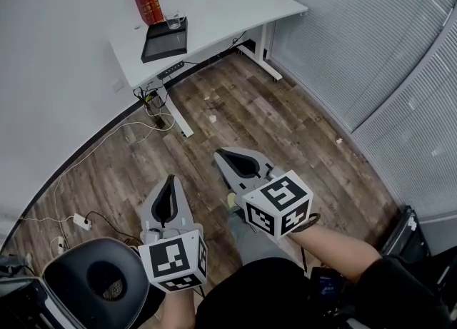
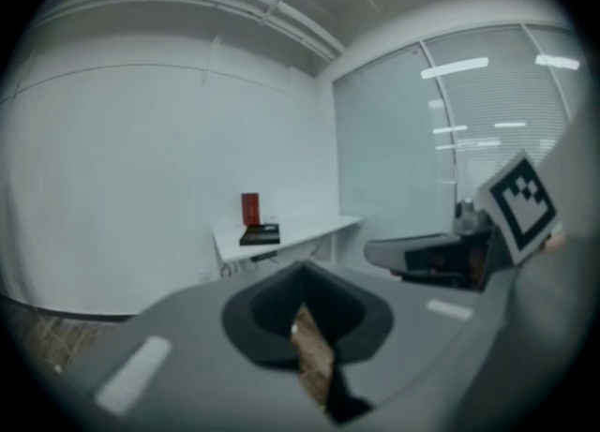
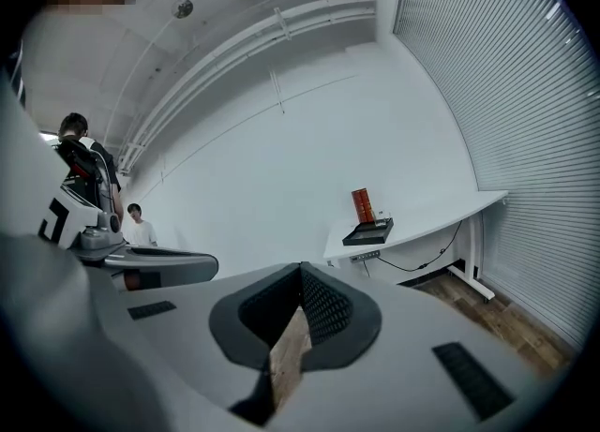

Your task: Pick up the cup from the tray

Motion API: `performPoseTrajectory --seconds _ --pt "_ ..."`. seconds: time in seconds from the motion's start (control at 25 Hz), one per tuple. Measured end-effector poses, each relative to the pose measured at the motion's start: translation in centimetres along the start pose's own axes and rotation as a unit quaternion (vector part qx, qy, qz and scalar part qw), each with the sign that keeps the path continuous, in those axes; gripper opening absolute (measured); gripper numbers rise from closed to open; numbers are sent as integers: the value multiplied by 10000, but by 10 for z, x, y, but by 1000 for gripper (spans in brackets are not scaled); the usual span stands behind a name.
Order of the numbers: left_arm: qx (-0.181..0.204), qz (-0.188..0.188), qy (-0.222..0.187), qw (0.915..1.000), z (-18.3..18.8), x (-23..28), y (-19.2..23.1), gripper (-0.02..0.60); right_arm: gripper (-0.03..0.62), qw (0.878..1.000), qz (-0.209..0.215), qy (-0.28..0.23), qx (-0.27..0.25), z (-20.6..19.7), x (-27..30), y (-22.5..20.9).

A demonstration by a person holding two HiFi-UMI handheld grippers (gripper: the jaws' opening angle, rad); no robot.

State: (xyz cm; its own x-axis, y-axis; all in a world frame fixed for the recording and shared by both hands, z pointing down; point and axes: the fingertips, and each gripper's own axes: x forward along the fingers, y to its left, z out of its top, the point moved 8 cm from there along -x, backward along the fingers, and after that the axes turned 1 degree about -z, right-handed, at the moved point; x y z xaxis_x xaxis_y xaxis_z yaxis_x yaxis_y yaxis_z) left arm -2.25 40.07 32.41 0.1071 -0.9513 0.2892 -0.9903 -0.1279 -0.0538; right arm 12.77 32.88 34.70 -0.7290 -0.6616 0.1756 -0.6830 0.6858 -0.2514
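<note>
A clear cup (image 1: 174, 22) stands at the far end of a black tray (image 1: 161, 45) on the white desk (image 1: 221, 13) across the room. Both grippers are held low over the wood floor, far from the desk. My left gripper (image 1: 170, 177) points toward the desk with its jaws together and nothing in them. My right gripper (image 1: 218, 153) is beside it, also shut and empty. In the left gripper view the tray (image 2: 260, 233) is small and distant beyond the left gripper (image 2: 302, 271). The right gripper view shows the tray (image 3: 367, 232) past the right gripper (image 3: 302, 269).
Two red books (image 1: 148, 3) stand behind the tray. A power strip (image 1: 171, 71) and cables hang under the desk by its legs (image 1: 260, 60). A black chair seat (image 1: 100, 281) is at my lower left. Blinds (image 1: 400, 56) line the right. A person (image 3: 141, 226) stands far off.
</note>
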Motion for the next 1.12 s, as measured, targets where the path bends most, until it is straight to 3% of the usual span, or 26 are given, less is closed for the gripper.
performPoseTrajectory --seconds 0.48,0.88,1.12 --pt "-255 174 276 9991 5 64 31 2 14 9993 51 361 94 8 61 -38" --pt "-234 461 351 9980 37 127 61 2 14 9983 304 475 116 38 128 -77" --pt "-193 645 287 9973 42 154 56 2 14 9980 464 434 70 45 145 -107"
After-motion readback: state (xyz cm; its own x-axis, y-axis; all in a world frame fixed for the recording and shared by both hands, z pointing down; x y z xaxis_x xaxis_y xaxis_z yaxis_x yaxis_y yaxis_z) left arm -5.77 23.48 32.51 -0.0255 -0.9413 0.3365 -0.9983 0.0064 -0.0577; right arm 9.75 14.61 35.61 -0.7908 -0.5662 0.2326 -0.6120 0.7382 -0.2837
